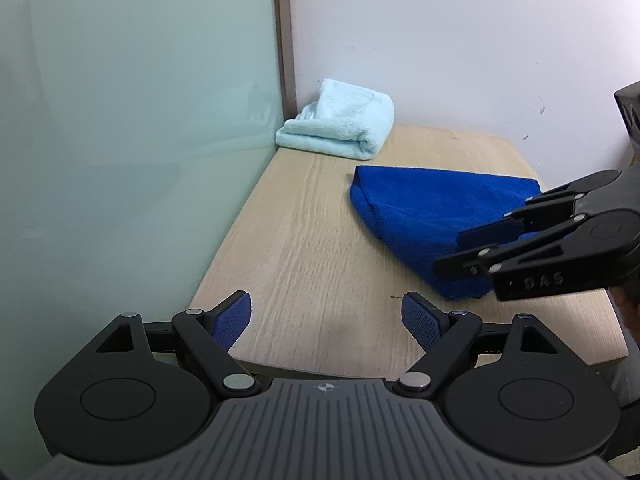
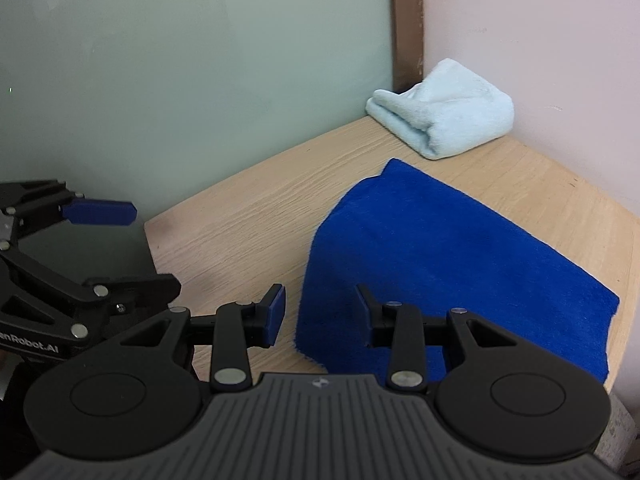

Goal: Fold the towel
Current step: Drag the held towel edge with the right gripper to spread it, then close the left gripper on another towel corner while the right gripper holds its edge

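Note:
A dark blue towel point(image 1: 424, 212) point(image 2: 440, 248) lies folded over on the wooden table point(image 1: 304, 248), its layers uneven at the near corner. My left gripper point(image 1: 326, 312) stands wide open over bare wood in front of the towel, with nothing between its blue pads. My right gripper point(image 2: 320, 308) is partly open above the towel's near left edge. The cloth shows in the gap between its fingers, but the pads do not press on it. In the left wrist view the right gripper point(image 1: 452, 254) comes in from the right over the towel's near end. The right wrist view shows the left gripper point(image 2: 136, 248) at the left.
A light blue towel point(image 1: 340, 124) point(image 2: 444, 112) sits folded in the table's far corner. A frosted glass panel point(image 1: 140, 120) runs along the left side and a white wall point(image 1: 460, 60) along the back. The table's near edge point(image 1: 400, 372) is close below my left gripper.

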